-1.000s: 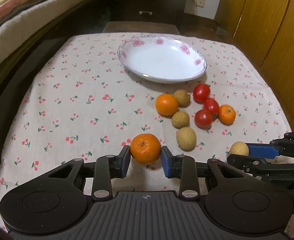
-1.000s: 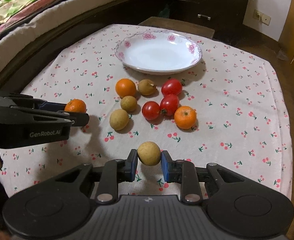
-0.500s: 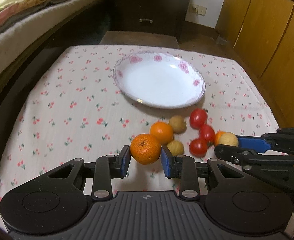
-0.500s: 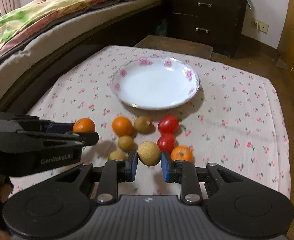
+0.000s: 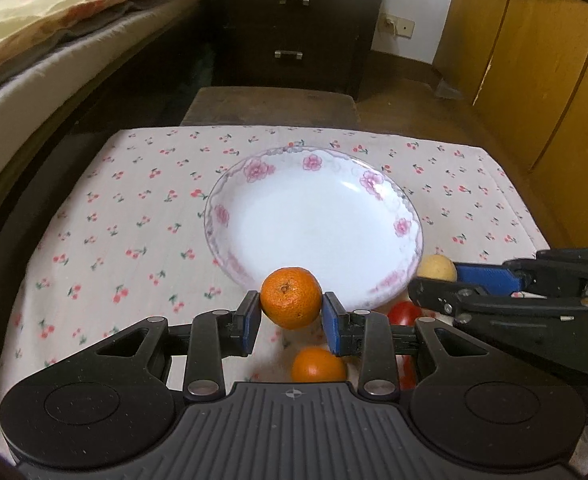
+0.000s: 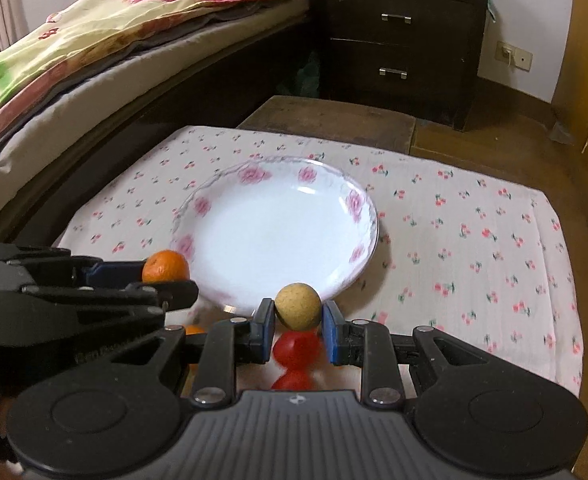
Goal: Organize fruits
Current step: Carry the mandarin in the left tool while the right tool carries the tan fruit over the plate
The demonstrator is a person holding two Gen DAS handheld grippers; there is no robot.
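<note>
The left gripper point(image 5: 291, 315) is clamped on an orange point(image 5: 291, 297), carried above the cloth at the plate's point(image 5: 254, 170) near rim, likely for dropping in. To its right, the right gripper point(image 6: 298, 328) pinches a tan fruit point(image 6: 297, 305) by that same near rim, above the tomatoes point(image 6: 296, 350).
</note>
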